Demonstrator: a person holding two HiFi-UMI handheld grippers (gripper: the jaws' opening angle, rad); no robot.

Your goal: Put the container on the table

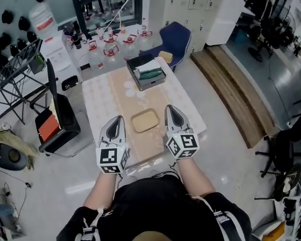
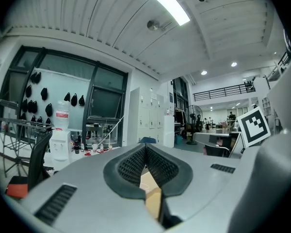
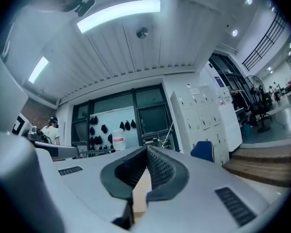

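A shallow tan container (image 1: pixel 144 120) lies flat on the table (image 1: pixel 103 97), near its front edge. My two grippers are held up level above that edge, one on each side of the container and clear of it. The left gripper (image 1: pixel 120 118) has its jaws closed tip to tip with nothing between them; in the left gripper view (image 2: pixel 145 147) only a sliver of tan table shows below the pads (image 2: pixel 160 166). The right gripper (image 1: pixel 169 108) is shut and empty too, and in the right gripper view (image 3: pixel 146 148) its pads meet.
A dark bin (image 1: pixel 146 73) with green and white things in it stands at the table's far end, with a few clear cups (image 1: pixel 130 88) in front of it. Behind are a blue chair (image 1: pixel 174 41) and water bottles (image 1: pixel 110 46). A black chair (image 1: pixel 57 117) stands left, a wooden step (image 1: pixel 231 84) right.
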